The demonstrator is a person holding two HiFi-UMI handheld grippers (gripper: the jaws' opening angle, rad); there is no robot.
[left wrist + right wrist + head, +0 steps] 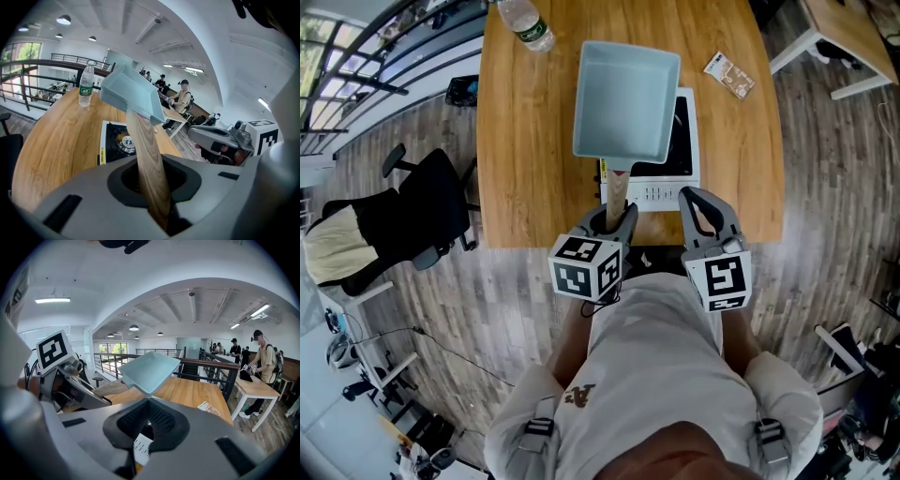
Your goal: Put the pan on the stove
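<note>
Left hand-held gripper [617, 214] clamps the wooden handle [619, 187] of the pan [625, 98] above the stove [682, 150]. Gripped at its end, it may twist and land askew. Right hand-held gripper [701, 199] closed, empty.

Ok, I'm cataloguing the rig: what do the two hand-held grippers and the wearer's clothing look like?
The left hand-held gripper and right hand-held gripper are grey, with curved jaws and dark lining. Each carries a white cube with black square markers. The person wears a white shirt with grey-buckled shoulder straps.
</note>
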